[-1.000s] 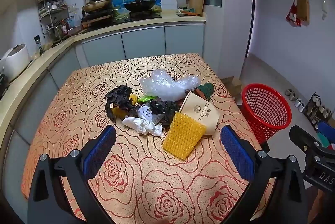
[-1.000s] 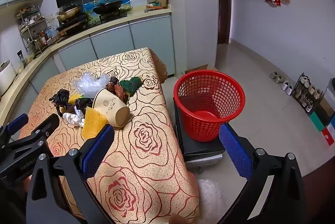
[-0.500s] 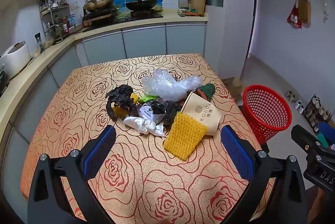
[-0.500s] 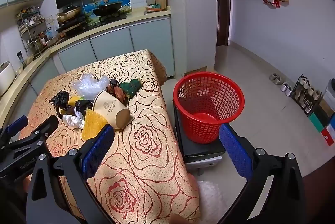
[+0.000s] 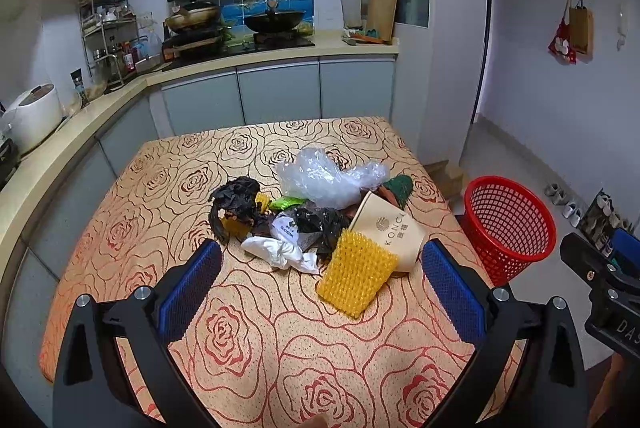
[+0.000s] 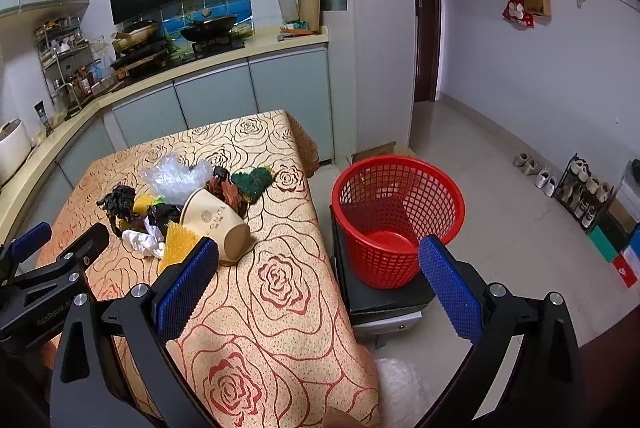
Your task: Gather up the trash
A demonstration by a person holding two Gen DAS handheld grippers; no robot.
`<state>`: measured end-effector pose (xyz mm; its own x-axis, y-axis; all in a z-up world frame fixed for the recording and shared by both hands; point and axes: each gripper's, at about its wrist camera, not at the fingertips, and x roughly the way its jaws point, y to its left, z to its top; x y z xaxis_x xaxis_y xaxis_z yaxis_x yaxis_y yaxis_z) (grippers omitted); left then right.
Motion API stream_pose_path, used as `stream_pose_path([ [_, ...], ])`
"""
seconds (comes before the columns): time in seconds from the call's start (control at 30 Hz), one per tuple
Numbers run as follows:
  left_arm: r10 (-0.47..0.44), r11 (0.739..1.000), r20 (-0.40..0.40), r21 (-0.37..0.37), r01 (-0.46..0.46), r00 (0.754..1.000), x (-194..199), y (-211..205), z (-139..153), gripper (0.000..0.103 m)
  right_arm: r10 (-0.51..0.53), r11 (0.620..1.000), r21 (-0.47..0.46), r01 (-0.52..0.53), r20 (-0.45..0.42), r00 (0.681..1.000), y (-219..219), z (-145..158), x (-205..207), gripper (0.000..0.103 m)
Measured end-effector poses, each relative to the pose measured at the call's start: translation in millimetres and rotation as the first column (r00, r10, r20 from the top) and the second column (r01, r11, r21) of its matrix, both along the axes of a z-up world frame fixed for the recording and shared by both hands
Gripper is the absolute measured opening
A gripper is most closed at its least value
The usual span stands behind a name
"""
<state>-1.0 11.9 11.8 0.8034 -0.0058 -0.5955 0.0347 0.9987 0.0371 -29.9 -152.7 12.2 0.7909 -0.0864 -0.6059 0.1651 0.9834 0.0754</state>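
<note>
A heap of trash lies mid-table: a clear plastic bag (image 5: 328, 177), a tipped paper cup (image 5: 390, 230), a yellow spiky pad (image 5: 354, 278), a white crumpled wrapper (image 5: 280, 252), black scraps (image 5: 236, 199) and a green piece (image 5: 400, 185). My left gripper (image 5: 320, 292) is open, hovering in front of the heap with nothing between its fingers. My right gripper (image 6: 316, 288) is open too, over the table's right edge, between the paper cup (image 6: 216, 224) and the red mesh basket (image 6: 396, 211), which looks empty.
The table with its rose-patterned cloth (image 5: 168, 187) stands before a kitchen counter (image 5: 280, 51) with pans. The red basket (image 5: 508, 224) sits on a dark low box (image 6: 380, 300) beside the table. Shoes and a rack (image 6: 580, 187) line the right wall.
Both views have shifted slightly; the trash heap and basket sit a little differently in frame. Both grippers stay open and nothing was picked up.
</note>
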Motion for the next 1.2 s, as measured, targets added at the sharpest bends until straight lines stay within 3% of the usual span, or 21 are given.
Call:
stream_pose_path([
  [0.27,0.023,1.000,0.032,-0.011,-0.022,0.999,-3.2,6.7,9.4,0.097,0.003,1.000,-0.022,-0.003,0.035,0.999,3.3,7.2,-2.7,0.098],
  [1.2,0.025,1.000,0.028,-0.016,-0.025,0.999,-6.7,9.6,9.4,0.097,0.013,1.000,-0.017,-0.012,0.045,0.999,5.7,9.7,-6.9,0.098],
])
